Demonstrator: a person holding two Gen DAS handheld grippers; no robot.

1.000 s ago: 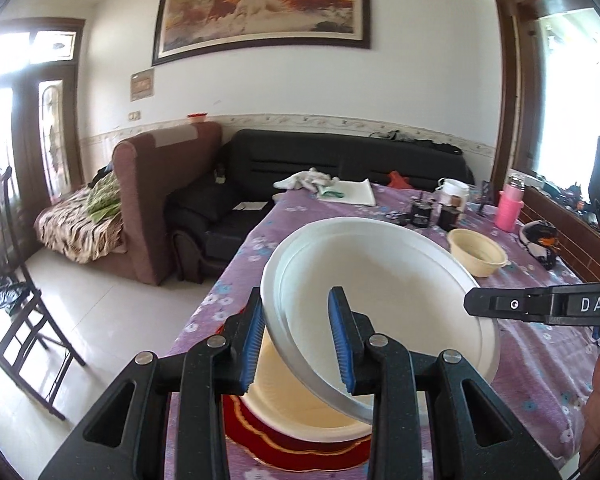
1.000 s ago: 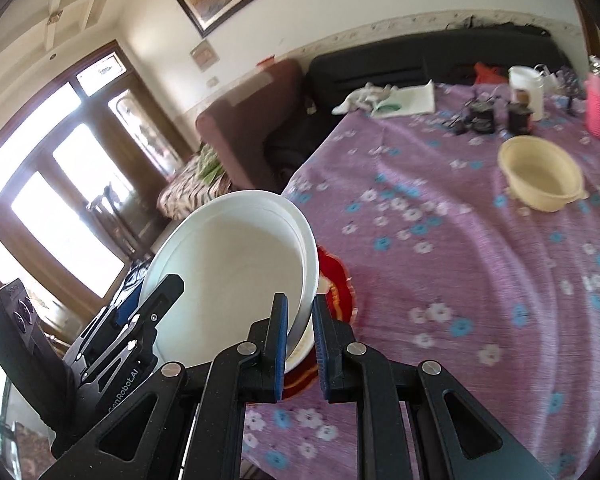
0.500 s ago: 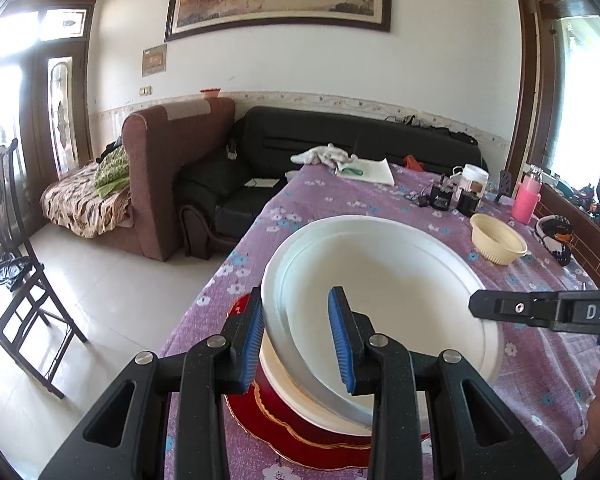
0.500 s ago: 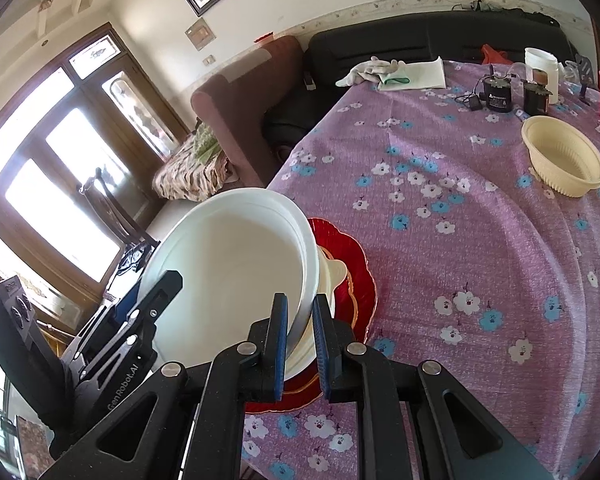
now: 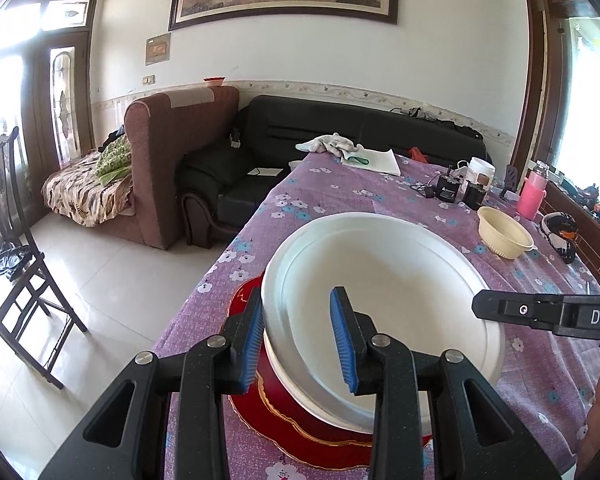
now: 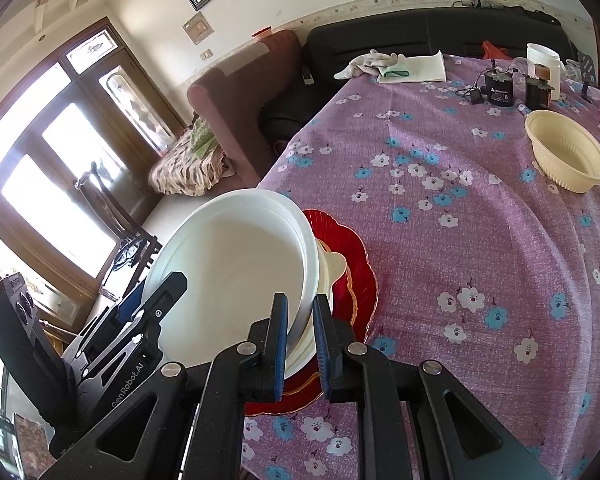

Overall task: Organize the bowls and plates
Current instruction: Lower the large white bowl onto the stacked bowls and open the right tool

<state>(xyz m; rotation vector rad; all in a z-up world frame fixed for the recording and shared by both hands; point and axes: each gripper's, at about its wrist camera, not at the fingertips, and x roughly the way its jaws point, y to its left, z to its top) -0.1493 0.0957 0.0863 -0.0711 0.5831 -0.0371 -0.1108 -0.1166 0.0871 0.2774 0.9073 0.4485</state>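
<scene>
Plastic, I'd guess: the white basin (image 5: 384, 300) looks light, stiff and slippery (both sets of jaws clamped on its rim, opposite sides), over the red plate (image 6: 352, 264).

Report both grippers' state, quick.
Left gripper: closed on the rim of the white basin, one finger inside, one outside.
Right gripper: closed on the basin's opposite rim, above the cream bowl and red plate.
</scene>
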